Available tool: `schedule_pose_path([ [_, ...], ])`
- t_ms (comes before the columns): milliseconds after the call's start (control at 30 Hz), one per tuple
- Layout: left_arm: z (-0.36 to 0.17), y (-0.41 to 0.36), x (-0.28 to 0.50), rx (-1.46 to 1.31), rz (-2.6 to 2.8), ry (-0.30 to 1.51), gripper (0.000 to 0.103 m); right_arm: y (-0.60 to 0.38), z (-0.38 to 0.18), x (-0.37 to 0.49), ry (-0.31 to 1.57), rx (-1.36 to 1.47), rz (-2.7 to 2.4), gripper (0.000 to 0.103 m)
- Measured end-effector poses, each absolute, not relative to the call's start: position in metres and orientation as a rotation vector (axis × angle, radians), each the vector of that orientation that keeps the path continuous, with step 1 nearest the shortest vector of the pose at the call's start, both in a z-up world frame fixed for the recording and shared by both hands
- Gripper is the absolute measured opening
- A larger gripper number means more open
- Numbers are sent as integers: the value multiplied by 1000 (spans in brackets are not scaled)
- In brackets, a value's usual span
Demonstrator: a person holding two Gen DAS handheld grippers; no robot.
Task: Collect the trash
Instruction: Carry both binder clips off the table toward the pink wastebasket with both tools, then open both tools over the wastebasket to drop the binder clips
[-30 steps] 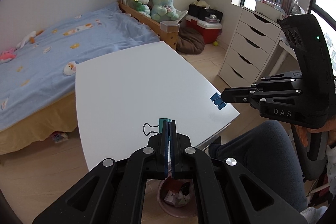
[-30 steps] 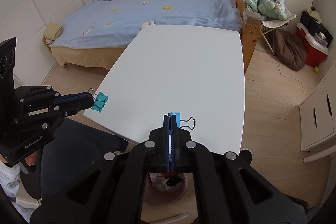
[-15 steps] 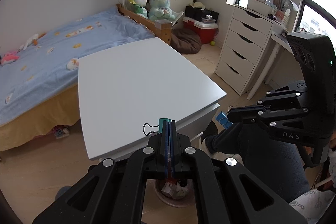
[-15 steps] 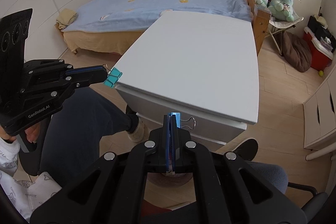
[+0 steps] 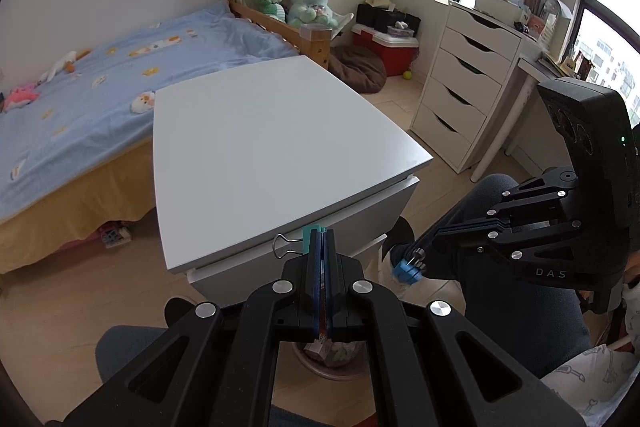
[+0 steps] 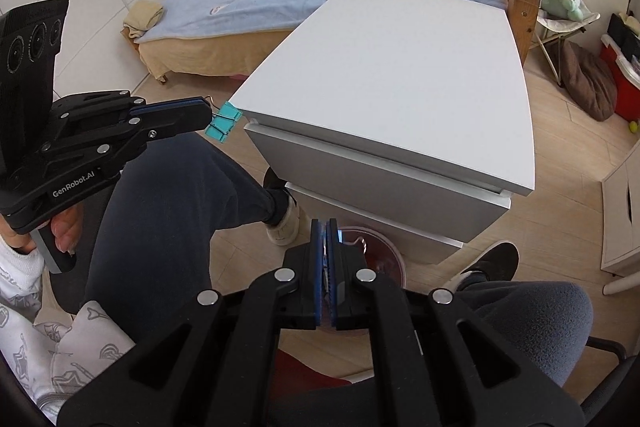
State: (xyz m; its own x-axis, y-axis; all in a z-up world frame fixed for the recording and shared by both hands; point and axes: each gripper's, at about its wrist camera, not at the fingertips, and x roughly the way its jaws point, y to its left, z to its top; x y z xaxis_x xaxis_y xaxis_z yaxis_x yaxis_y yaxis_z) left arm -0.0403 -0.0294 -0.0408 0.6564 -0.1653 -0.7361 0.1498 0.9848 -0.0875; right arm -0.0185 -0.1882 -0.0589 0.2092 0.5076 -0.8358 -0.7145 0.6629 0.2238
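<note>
Beside the white table (image 5: 260, 147), left fingers (image 5: 321, 243) pinch a teal clip (image 6: 223, 121); right fingers (image 6: 326, 227) part around a blue clip (image 5: 406, 271).

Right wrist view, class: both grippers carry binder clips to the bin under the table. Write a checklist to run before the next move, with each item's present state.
1. Right gripper over the bin: ok.
2. Blue binder clip at its fingertips, jaws opening: ok.
3. Left gripper shut on the teal binder clip: ok.
4. Teal binder clip over the bin: not ok; it hangs beside the table corner, above the person's leg.
5. Room left in the bin: cannot tell, mostly hidden.
</note>
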Motion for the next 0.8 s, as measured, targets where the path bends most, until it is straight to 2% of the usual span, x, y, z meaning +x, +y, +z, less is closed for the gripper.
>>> schedule_pose_path([
  [67, -41, -29, -40, -19, -180, 836, 0, -191, -59, -16, 1048, -221, 839, 38],
  [100, -41, -29, -41, -18, -181, 837, 0, -193, -57, -15, 1036, -205, 834, 66],
  [133, -40, -29, -40, -17, -184, 838, 0, -195, -55, -15, 1025, -194, 822, 84],
  [200, -42, -31, -42, -15, -192, 845, 0, -198, -52, -14, 1010, -198, 794, 95],
  [800, -42, -53, -46, 7, -283, 862, 0, -218, -29, -14, 949, -198, 673, 98],
])
